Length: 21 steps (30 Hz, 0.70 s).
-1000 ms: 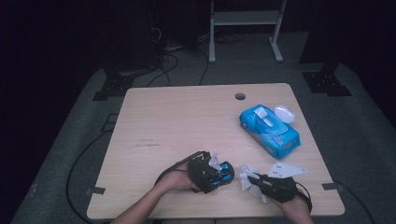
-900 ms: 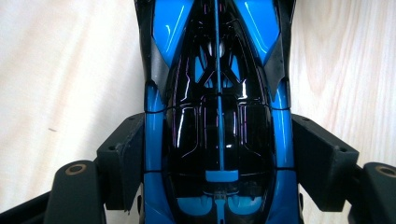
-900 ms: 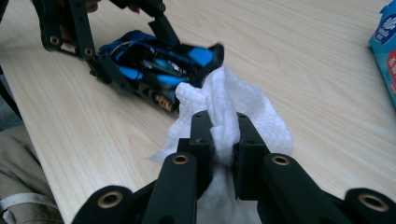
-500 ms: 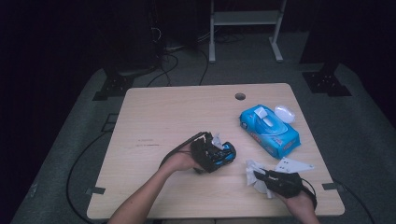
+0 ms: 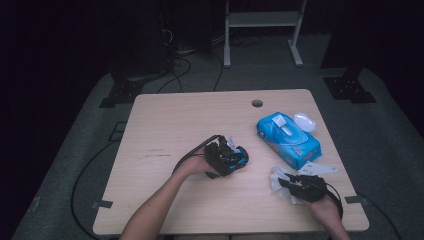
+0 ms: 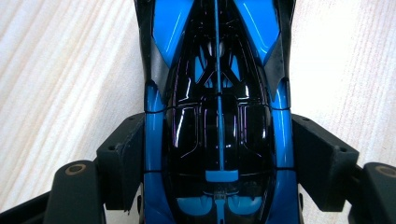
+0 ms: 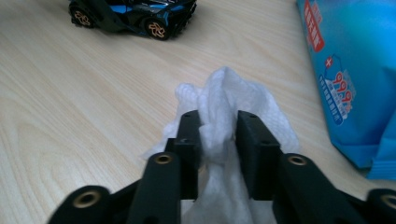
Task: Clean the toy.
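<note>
A blue and black toy car (image 6: pixel 217 116) rests on the wooden table (image 5: pixel 175 125), and my left gripper (image 6: pixel 219 158) is shut on its sides, one jaw against each flank. In the high view this gripper (image 5: pixel 235 159) and the car (image 5: pixel 240 156) lie near the table's middle. My right gripper (image 7: pixel 218 126) is shut on a crumpled white wipe (image 7: pixel 219 102) that touches the tabletop. From above, that gripper (image 5: pixel 287 184) and the wipe (image 5: pixel 276 181) sit at the front right. In the right gripper view the car (image 7: pixel 135 14) stands on its wheels farther off.
A blue pack of wet wipes (image 5: pixel 287 140) lies at the right, close behind the right gripper, and shows again as the pack (image 7: pixel 355 70) in the right gripper view. A small white lid (image 5: pixel 304 121) sits beside it. A cable hole (image 5: pixel 257 103) is near the far edge.
My left gripper has carried the car away from the front edge toward the table's middle. The right gripper with the wipe has shifted slightly right and forward.
</note>
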{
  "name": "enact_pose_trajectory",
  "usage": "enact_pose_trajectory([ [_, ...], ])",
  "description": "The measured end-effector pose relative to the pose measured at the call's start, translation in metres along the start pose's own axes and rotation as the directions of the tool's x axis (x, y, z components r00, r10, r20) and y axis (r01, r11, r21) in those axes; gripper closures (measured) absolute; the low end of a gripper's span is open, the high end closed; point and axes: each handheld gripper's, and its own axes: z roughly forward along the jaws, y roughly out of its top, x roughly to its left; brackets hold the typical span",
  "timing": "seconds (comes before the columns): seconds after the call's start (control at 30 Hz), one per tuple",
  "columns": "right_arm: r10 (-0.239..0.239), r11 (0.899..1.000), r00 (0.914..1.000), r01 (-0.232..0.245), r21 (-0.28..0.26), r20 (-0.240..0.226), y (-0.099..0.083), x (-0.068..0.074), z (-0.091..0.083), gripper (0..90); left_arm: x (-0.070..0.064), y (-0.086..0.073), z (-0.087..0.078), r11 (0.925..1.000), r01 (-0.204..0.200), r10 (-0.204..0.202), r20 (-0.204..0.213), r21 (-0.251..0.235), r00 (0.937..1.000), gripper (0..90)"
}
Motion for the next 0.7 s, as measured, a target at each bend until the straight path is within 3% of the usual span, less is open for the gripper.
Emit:
enact_pose_trajectory([
  [0.1,0.007,1.000,1.0000,-0.007,-0.015,-0.007,-0.002,-0.003,-0.002,56.4,0.002,0.000,0.001,1.0000,0.006,-0.006,0.013,-0.007,0.9999,25.8],
  [0.33,0.037,0.992,0.9993,-0.038,-0.119,-0.010,0.002,-0.006,-0.014,44.2,0.003,-0.002,0.000,0.9996,0.026,-0.025,0.025,-0.015,0.9994,25.6],
  [0.5,0.028,0.988,0.9996,-0.029,-0.152,-0.007,0.005,-0.003,-0.018,43.6,0.004,-0.003,-0.010,0.9966,0.049,-0.048,0.024,-0.066,0.9986,22.0],
  [0.7,0.022,0.986,0.9997,-0.023,-0.167,-0.006,0.008,-0.001,-0.019,43.4,0.005,-0.006,-0.020,0.9942,0.055,-0.054,0.014,-0.092,0.9984,19.0],
])
